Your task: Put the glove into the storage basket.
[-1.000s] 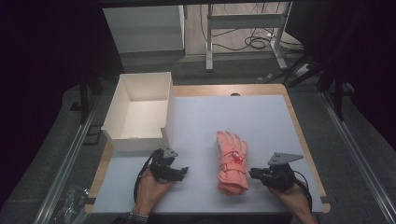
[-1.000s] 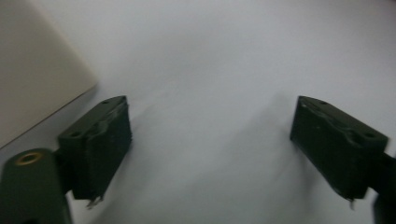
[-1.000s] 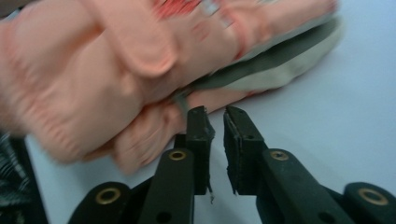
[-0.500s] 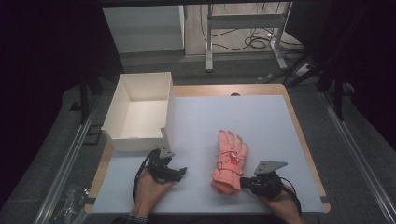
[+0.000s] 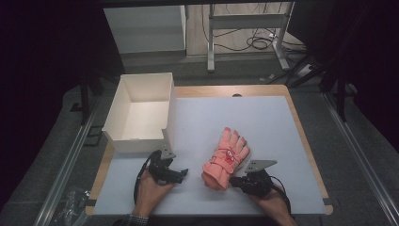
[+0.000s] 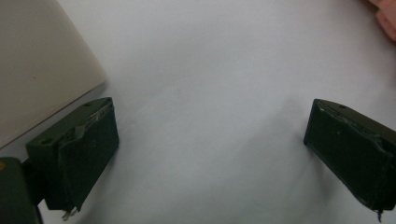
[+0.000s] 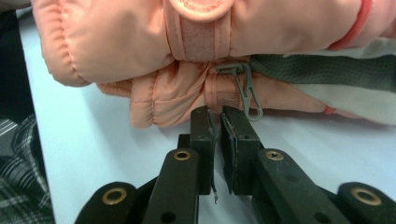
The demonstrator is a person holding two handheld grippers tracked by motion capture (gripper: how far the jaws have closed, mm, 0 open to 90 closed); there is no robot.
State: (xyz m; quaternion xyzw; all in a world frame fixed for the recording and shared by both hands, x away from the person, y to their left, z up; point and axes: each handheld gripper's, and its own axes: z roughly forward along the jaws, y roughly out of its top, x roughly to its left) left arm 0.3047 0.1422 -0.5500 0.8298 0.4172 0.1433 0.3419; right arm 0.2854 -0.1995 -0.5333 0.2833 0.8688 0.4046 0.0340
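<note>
Fingers of the right gripper stand pressed together at the cuff edge of a pink glove, their tips just at the fabric beside a small grey clip; whether any cloth is pinched in the thin gap between the pads cannot be made out. From the high view, the right gripper sits at the glove's five o'clock, its tips lost against the dark tool body, a hand behind it cut off by the bottom edge. The pink glove lies on the white table mat at about six o'clock from the mat's centre, glove fingers pointing toward one o'clock, cuff nearest the person. A second layer of pink padding shows beneath the upper one in the right gripper view, but whether it is a second glove or a fold is unclear.

Left gripper jaws have just been opening and stand wide apart over bare mat, nothing between them. A corner of the white box fills its ten o'clock, and a sliver of pink clips the frame at one o'clock. Seen from above, the left gripper rests at the glove's nine o'clock, well apart from it, just below the white box, whose near wall hides part of the box floor.
</note>
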